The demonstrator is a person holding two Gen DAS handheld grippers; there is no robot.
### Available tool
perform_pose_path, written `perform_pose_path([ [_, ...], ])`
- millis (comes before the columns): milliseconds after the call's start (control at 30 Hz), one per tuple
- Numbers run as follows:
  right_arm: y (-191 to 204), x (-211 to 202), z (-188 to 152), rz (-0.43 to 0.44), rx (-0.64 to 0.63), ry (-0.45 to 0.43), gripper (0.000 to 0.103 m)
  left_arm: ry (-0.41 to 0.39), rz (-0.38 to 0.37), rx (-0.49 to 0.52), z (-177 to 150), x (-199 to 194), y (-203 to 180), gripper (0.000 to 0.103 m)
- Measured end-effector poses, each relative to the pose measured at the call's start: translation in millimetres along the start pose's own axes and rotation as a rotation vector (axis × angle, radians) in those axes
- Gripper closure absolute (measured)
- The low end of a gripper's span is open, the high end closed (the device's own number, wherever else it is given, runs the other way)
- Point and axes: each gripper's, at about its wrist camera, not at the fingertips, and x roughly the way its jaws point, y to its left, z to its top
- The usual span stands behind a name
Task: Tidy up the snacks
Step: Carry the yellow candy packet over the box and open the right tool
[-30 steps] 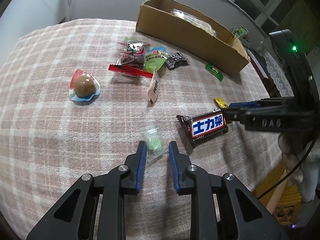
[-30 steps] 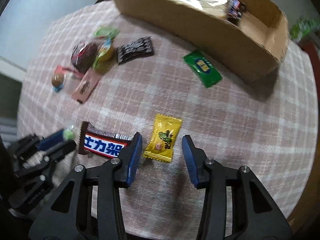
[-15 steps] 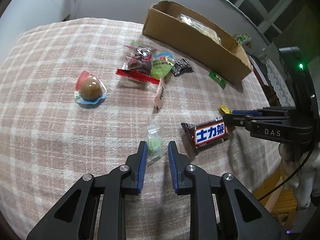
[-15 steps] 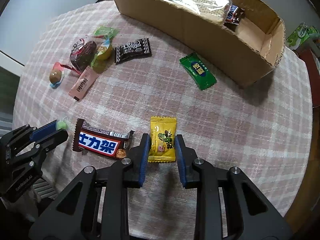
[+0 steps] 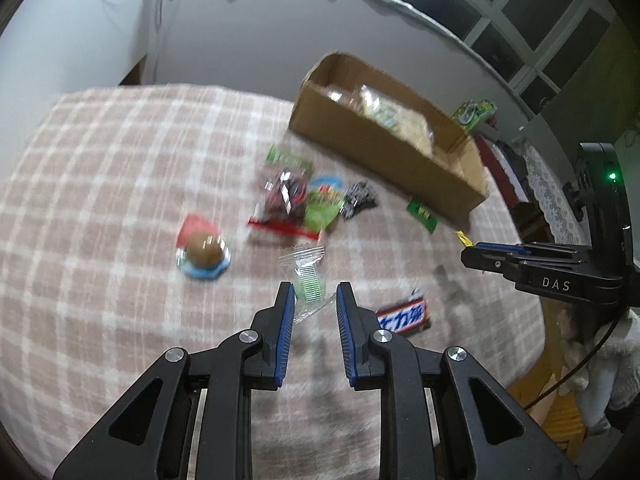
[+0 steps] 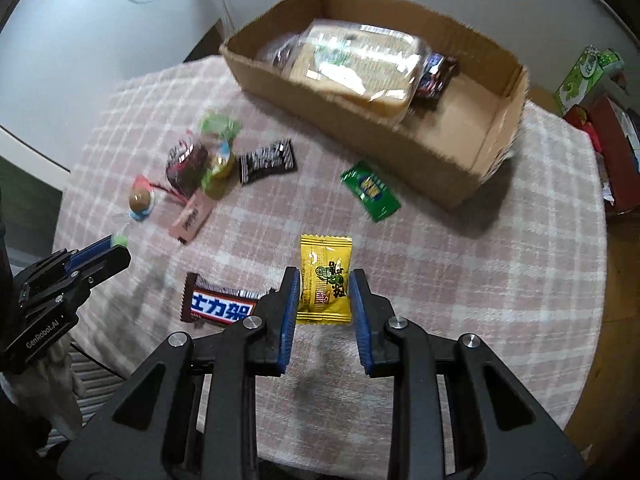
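My left gripper [image 5: 314, 297] is shut on a clear-wrapped green candy [image 5: 309, 282] and holds it above the checked tablecloth. My right gripper [image 6: 325, 289] is shut on a yellow snack packet [image 6: 325, 276], also lifted off the cloth. The open cardboard box [image 6: 472, 144] stands at the back with a bread bag [image 6: 356, 64] and a dark bar inside. It also shows in the left wrist view [image 5: 384, 148]. Each gripper shows at the edge of the other's view.
On the cloth lie a Snickers bar [image 6: 222, 304], a green packet [image 6: 370, 191], a black packet [image 6: 267, 160], a pink stick [image 6: 191, 218], a brown ball candy [image 5: 205, 253] and a small snack pile [image 5: 296, 200]. Boxes [image 6: 584, 76] stand past the table's right edge.
Both grippers have risen off the cloth with their snacks held. The right gripper closed on the yellow packet from wide open a second ago. The box now looks nearer.
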Motion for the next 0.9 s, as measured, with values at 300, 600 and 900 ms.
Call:
perform_pose_path([
  [300, -25, -35, 28, -0.030, 0.042, -0.090, 0.077, -0.059, -0.021, 0.086, 53, 1, -21, 0.083],
  [600, -54, -44, 62, -0.078, 0.065, -0.132, 0.077, -0.098, -0.024, 0.149, 114, 21, -36, 0.083],
  [900, -69, -26, 91, -0.091, 0.071, -0.124, 0.077, -0.080, -0.033, 0.163, 153, 53, -44, 0.083],
])
